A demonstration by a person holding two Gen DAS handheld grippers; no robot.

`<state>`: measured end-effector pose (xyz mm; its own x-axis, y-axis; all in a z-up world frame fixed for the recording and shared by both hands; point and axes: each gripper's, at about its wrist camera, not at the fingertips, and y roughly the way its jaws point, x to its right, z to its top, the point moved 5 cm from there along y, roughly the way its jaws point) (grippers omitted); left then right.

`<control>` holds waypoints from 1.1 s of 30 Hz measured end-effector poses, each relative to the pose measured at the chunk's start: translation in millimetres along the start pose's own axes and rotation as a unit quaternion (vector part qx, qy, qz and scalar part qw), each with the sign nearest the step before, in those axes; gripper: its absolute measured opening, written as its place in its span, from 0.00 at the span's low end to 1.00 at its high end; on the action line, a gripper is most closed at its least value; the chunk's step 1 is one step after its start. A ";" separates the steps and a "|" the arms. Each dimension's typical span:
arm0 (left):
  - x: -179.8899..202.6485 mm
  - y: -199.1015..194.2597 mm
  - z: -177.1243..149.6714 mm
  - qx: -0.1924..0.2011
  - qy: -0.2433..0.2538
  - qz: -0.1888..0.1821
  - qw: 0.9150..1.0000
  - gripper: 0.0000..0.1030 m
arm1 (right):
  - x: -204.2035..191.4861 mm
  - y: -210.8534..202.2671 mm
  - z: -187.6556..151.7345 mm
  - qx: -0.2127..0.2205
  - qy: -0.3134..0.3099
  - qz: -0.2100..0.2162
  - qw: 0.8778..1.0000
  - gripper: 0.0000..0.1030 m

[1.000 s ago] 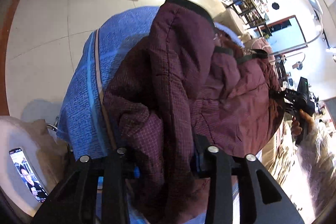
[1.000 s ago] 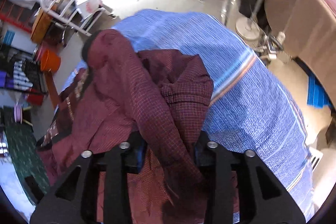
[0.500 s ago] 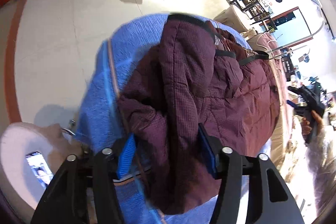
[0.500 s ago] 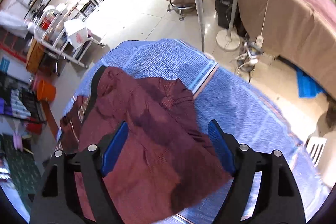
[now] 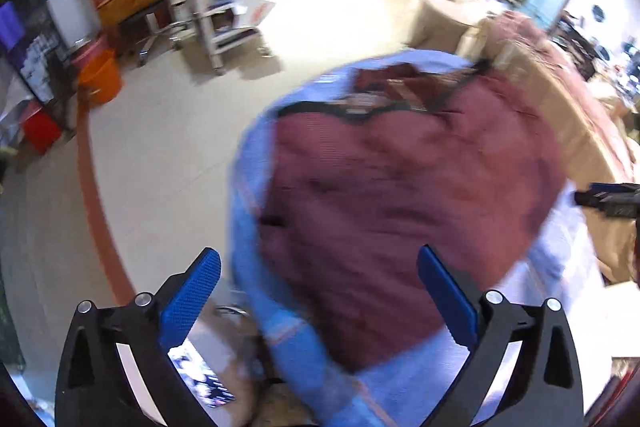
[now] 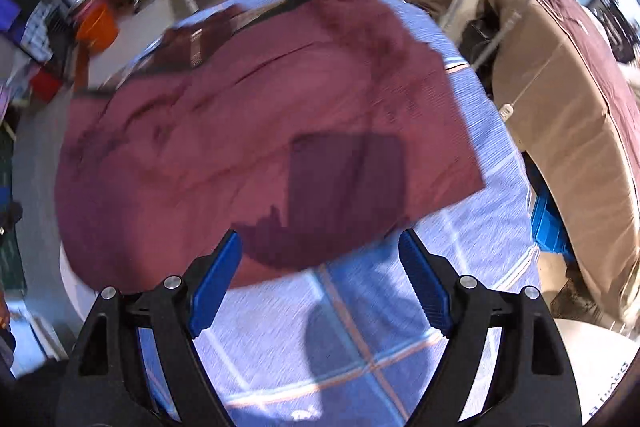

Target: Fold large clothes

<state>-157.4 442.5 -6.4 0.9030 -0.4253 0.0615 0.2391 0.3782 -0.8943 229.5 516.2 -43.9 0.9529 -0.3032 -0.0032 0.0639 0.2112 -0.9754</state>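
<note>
Maroon fabric, a large garment (image 6: 256, 131), lies spread flat on a table covered with a blue striped cloth (image 6: 360, 339). The garment has a fine checked weave, a black trim along its far edge and soft creases across the middle. The right wrist view shows it most clearly: one near corner is square and lies toward the right, and a dark shadow falls on the near part. The left wrist view is blurred, but it shows the garment (image 5: 400, 195) from the other side, and also the second tool at the right border, which the right view does not show.

The left gripper (image 5: 318, 291) has its jaws very wide, and they have just been opening; nothing is between the blue pads, and the garment lies below and beyond them, not touched. The right gripper (image 6: 320, 279) also stands with jaws wide apart after just opening, and holds nothing; the near hem of the garment lies just beyond its fingertips, and under it is only the cloth.

Around the table is a pale floor. An orange bucket (image 5: 100, 79) and a white cart (image 5: 216, 15) stand far off at the left, and a beige covered bench (image 6: 568, 131) stands near the table at the right.
</note>
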 end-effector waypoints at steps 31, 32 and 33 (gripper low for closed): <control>95.8 -9.3 -48.2 -0.113 -0.002 0.024 0.993 0.94 | -54.0 -65.2 -41.3 0.018 -0.038 -0.086 0.995 0.80; 94.9 -7.8 -48.4 -0.114 -0.005 0.021 0.993 0.94 | -55.1 -65.3 -40.6 0.018 -0.039 -0.085 0.995 0.80; 93.7 -7.9 -48.7 -0.114 -0.008 0.021 0.993 0.94 | -55.9 -65.0 -40.0 0.018 -0.041 -0.085 0.995 0.80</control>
<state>-92.0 359.7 -15.2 0.9163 -0.3995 0.0275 0.1160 0.1991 -0.9731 160.2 482.3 10.8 0.9482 -0.2615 0.1804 0.2354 0.1970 -0.9517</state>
